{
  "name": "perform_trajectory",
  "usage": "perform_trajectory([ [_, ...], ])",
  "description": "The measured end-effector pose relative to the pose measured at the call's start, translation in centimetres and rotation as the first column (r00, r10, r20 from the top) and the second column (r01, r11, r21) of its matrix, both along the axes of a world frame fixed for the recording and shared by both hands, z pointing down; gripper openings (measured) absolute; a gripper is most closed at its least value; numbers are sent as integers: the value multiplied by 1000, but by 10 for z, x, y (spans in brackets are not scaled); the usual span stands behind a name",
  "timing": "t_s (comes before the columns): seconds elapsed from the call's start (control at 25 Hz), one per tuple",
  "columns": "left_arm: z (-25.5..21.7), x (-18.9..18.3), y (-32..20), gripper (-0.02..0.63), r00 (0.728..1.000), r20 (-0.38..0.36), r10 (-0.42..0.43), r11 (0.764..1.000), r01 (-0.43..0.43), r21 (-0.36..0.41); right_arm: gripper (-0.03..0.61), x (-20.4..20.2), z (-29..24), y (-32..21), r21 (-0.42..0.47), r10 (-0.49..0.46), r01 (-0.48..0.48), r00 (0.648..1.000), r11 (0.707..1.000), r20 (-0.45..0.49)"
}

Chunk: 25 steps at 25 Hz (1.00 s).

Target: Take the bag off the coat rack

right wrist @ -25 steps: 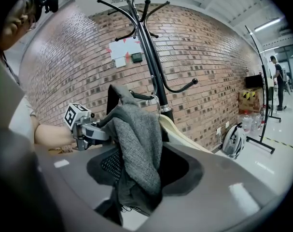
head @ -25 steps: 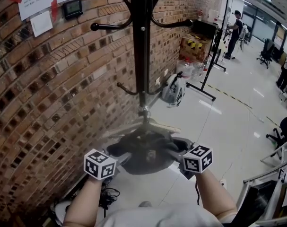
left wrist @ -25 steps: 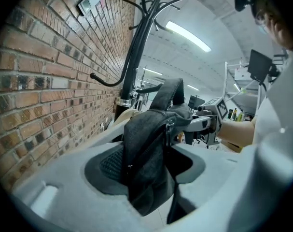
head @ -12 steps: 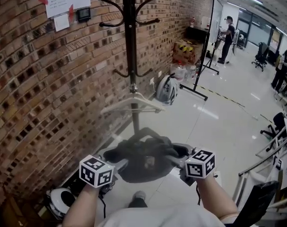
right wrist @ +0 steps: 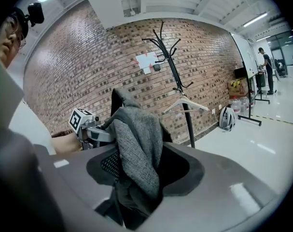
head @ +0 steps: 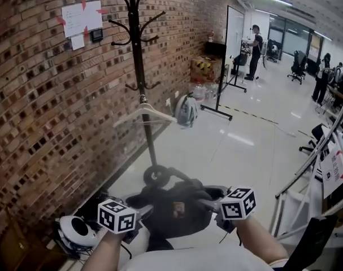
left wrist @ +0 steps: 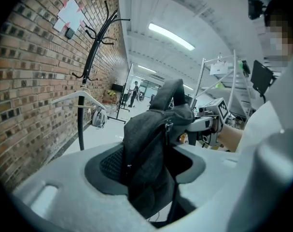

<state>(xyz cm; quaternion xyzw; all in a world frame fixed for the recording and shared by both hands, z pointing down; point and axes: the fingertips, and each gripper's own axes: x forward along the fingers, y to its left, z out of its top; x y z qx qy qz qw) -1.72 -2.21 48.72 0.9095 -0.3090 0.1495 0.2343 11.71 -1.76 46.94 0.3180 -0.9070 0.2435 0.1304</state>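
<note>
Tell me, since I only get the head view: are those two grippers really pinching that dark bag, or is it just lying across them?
Observer: The left gripper view looks straight along its jaws. The left gripper is shut on the bag, with dark fabric filling the gap between the pads.
Operator: And the other side?
Observer: The right gripper view shows the same. The right gripper is clamped on a fold of the bag's grey knit fabric, which bunches up above the jaws.
</note>
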Motion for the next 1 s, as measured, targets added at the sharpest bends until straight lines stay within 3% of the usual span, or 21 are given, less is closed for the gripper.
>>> perform_trajectory([
  [0.16, 11, 13, 55, 235, 1000, -7, -4, 999, 3, -32, 212, 13, 9, 53, -18, 4, -4, 1000, 1000, -7],
  [0.36, 7, 19, 95, 235, 1000, -3, -30, 999, 30, -16, 213, 20, 5, 90, 2, -20, 20, 1000, 1000, -6],
  [1.0, -6, 5, 120, 235, 996, 22, -82, 997, 82, 4, 212, 6, -1, 110, 28, -72, 71, 997, 997, 31],
])
